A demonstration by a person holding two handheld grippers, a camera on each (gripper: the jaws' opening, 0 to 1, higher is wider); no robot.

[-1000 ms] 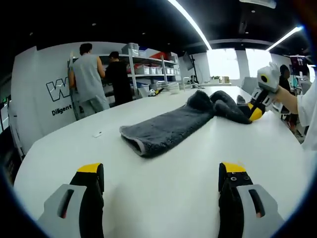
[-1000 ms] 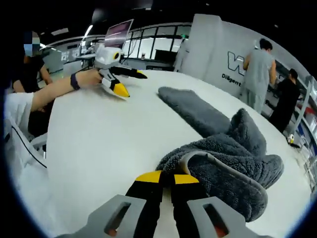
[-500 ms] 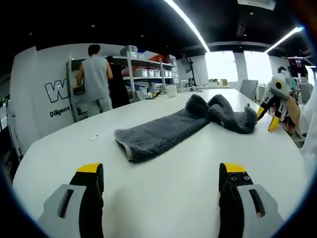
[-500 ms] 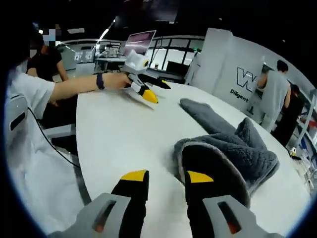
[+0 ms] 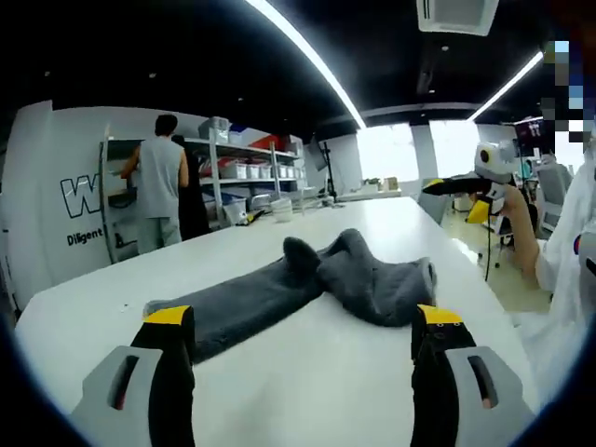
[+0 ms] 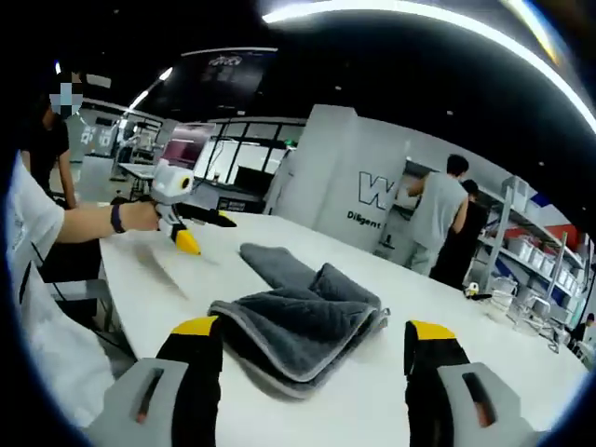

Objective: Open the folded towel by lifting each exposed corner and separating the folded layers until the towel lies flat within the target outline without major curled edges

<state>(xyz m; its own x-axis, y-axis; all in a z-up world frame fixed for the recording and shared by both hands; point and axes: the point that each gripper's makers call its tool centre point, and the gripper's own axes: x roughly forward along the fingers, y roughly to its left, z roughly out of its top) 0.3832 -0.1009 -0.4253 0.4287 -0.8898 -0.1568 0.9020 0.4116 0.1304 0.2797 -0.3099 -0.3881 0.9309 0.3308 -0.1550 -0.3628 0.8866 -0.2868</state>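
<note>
A workshop room with shelves [image 5: 247,172] and two people [image 6: 445,219] at the far wall. The white counter [image 5: 307,372] carries the grey towel [image 5: 307,284], partly folded, at 12 o'clock. Left tool [image 5: 303,321] and right tool [image 6: 315,335] are both spread wide, holding nothing.

The towel [image 5: 307,284] is dark grey and fluffy. It lies on the white tabletop [image 5: 326,372], long and narrow, still partly folded. One end is stretched out flat; the other end [image 6: 298,326] is doubled over in thick layers with a paler edge.
</note>
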